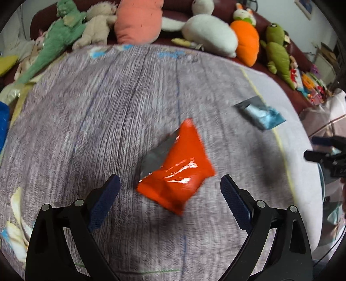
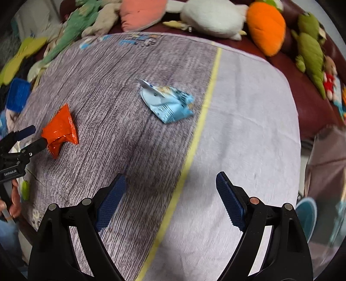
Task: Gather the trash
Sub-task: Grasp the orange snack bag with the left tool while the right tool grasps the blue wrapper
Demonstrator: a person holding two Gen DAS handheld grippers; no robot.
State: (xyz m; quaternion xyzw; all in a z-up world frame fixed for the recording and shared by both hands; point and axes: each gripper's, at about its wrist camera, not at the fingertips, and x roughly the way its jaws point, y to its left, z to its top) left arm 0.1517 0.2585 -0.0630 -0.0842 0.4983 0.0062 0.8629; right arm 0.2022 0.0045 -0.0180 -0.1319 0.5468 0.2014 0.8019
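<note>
Fingers spread wide on both sides, nothing between the pads! The left gripper (image 1: 170, 186) hangs over the orange wrapper (image 1: 177, 168), its blue-padded fingers (image 1: 103, 205) standing either side of the crumpled packet. In the right wrist view the left gripper (image 2: 32, 138) sits right at the wrapper's (image 2: 60, 131) near end, one tip looking as if it touches the foil, though blur keeps me from being sure. The right gripper (image 2: 170, 194) hovers open over the blanket (image 2: 248, 129), above the yellow stripe (image 2: 194, 138) where grey weave meets pale cloth.

Writing? There is small white lettering on the left tool's body in the right wrist view, too smeared to read. The light-blue wrapper (image 2: 168, 101) carries dark print, also unreadable; it lies on the grey part just beside the stripe, well apart from the orange one. In the left view it shows as a blue-and-silver packet (image 1: 259, 114).

Around the edge: a green dinosaur plush (image 1: 58, 36), a beige bear (image 1: 97, 26), a pink cushion (image 1: 138, 19), a white seal plush (image 1: 207, 32), an orange carrot plush (image 1: 246, 43) and an olive crocodile plush (image 1: 279, 56), all lined along the dark-red sofa (image 2: 307, 101). A blue object (image 2: 18, 94) sits at the left edge. Nothing lies between either tool and the wrappers.
</note>
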